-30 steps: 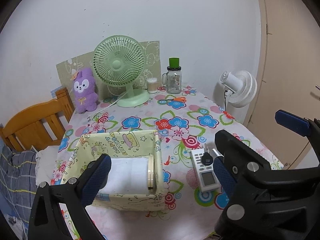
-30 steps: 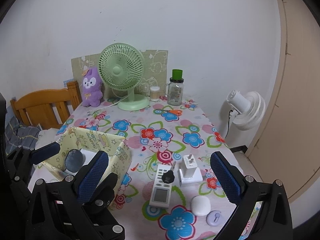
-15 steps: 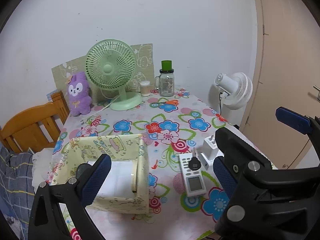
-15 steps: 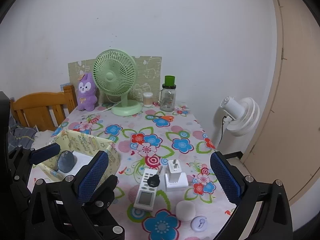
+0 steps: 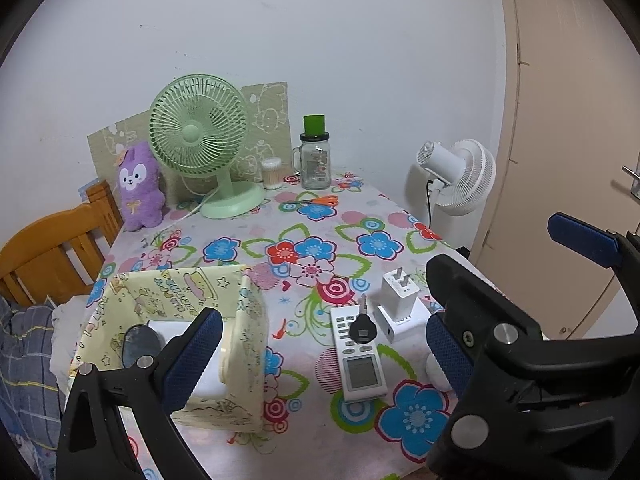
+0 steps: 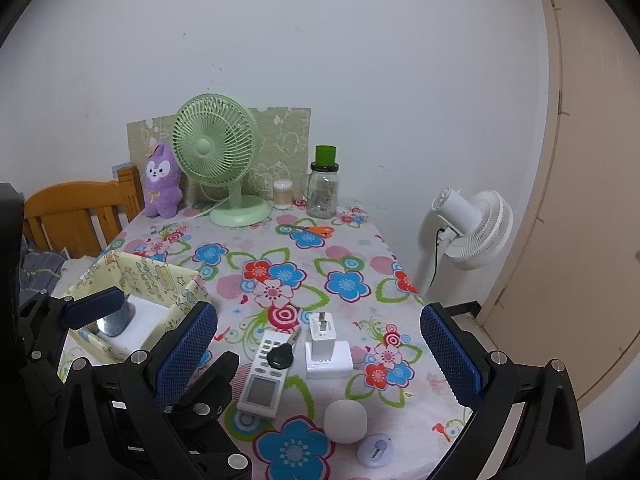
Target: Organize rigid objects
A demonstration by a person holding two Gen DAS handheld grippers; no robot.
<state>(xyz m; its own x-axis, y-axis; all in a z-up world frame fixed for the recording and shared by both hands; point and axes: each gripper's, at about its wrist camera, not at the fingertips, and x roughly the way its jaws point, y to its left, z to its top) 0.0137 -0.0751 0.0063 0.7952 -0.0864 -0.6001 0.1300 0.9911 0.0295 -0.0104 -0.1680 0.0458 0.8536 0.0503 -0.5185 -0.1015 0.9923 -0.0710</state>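
Both views have pulled back and up since a second ago | left hand-held gripper (image 5: 320, 356) and right hand-held gripper (image 6: 320, 344) both spread, empty | remote (image 6: 266, 372) with key (image 6: 281, 356) on it lies between right fingers, charger (image 6: 326, 344) beside; box (image 5: 172, 320) by left finger | remote light, stiff, slick: pinch across long sides; key may slide.

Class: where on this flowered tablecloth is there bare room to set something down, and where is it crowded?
Free: the middle, between the green desk fan and the yellow fabric box.
Crowded: the near right, around the white remote control, black key and white plug adapter.
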